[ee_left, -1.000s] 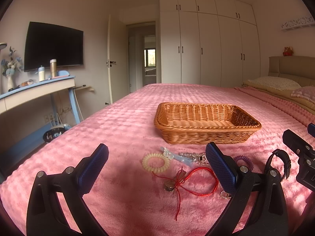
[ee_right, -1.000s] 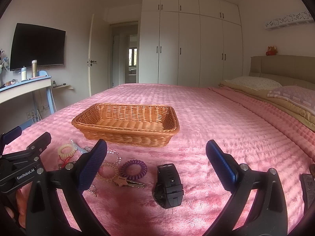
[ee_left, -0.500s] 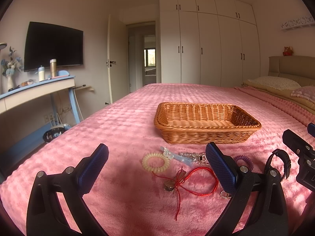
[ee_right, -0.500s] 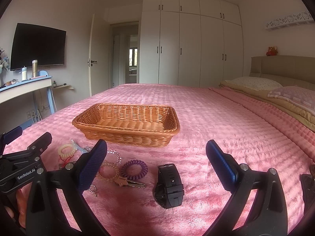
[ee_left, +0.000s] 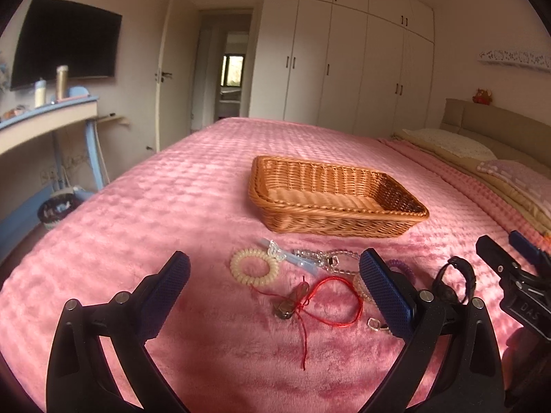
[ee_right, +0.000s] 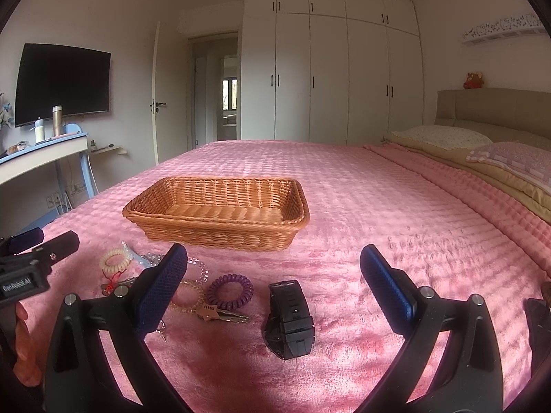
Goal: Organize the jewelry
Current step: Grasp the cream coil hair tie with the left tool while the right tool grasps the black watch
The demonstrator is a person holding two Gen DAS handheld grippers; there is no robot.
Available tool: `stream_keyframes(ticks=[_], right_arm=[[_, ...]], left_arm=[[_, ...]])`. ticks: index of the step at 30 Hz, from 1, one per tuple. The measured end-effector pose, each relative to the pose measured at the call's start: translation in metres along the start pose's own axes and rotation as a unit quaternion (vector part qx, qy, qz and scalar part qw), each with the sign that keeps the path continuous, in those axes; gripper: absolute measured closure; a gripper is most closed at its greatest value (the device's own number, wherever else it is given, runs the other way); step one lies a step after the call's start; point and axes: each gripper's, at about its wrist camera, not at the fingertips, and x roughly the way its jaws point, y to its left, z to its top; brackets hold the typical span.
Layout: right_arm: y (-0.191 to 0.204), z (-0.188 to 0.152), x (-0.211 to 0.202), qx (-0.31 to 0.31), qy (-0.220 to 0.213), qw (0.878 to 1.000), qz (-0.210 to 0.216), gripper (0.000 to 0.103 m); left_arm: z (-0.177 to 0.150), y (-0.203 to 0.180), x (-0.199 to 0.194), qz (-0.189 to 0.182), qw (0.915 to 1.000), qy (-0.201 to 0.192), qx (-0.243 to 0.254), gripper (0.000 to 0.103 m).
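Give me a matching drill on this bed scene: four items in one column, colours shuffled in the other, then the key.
Items
1. coil hair tie nearest the watch
2. watch
3. cord loop with the knot
4. basket

Colours
A. red
B. tan wicker
C. purple
D. black

Pairs: 1-C, 2-D, 3-A, 4-B

All four rest on the pink bedspread; the basket has nothing in it.

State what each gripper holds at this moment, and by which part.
Nothing is held. The left gripper and the right gripper are both open above the pink bedspread.
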Motion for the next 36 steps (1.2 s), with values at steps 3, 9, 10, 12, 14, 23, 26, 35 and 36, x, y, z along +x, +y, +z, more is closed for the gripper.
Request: stream_keyframes(ticks=[3,9,10,12,14,23,26,35,36], right_arm=[[-0.008,-0.001,0.0,0.005,0.012,1.0,0.012,0.008],[-0.024,-0.004,-0.004,0.016,0.033,0.999,0.031,0.017],[-0.026,-0.005,-0.004,0.015,0.038,0.999,0.032,0.02],[-0.03,-0.007,-0.004,0.015,0.045,0.998,0.037,0.024],[-0.031,-0.009,-0.003,0.003,0.059,0.998,0.034,0.03],[-0.027,-0.024,-0.003,-0.002,0.098,0.995,0.023,0.045],[-0.023,-0.023,0.011,-0.009,0.129,0.992,0.01,0.048],[-0.025,-0.022,0.034,-0.014,0.162,0.986,-0.026,0.07],[-0.029,-0.021,0.038,-0.005,0.165,0.986,-0.029,0.07]], left_arm=[[0.006,0.016,-0.004,-0.041,0.999,0.017,-0.009,0.008],[0.004,0.036,0.009,-0.056,0.996,0.061,-0.034,0.023],[0.005,0.042,0.015,-0.058,0.9945,0.074,-0.048,0.025],[0.004,0.057,0.025,-0.066,0.9896,0.098,-0.081,0.034],[0.002,0.069,0.035,-0.072,0.985,0.115,-0.107,0.044],[0.017,0.069,0.075,-0.05,0.9826,0.16,-0.08,0.056],[0.018,0.072,0.087,-0.045,0.9805,0.175,-0.077,0.058],[0.012,0.074,0.099,-0.063,0.9788,0.183,-0.067,0.058],[0.012,0.071,0.1,-0.064,0.9792,0.183,-0.061,0.058]])
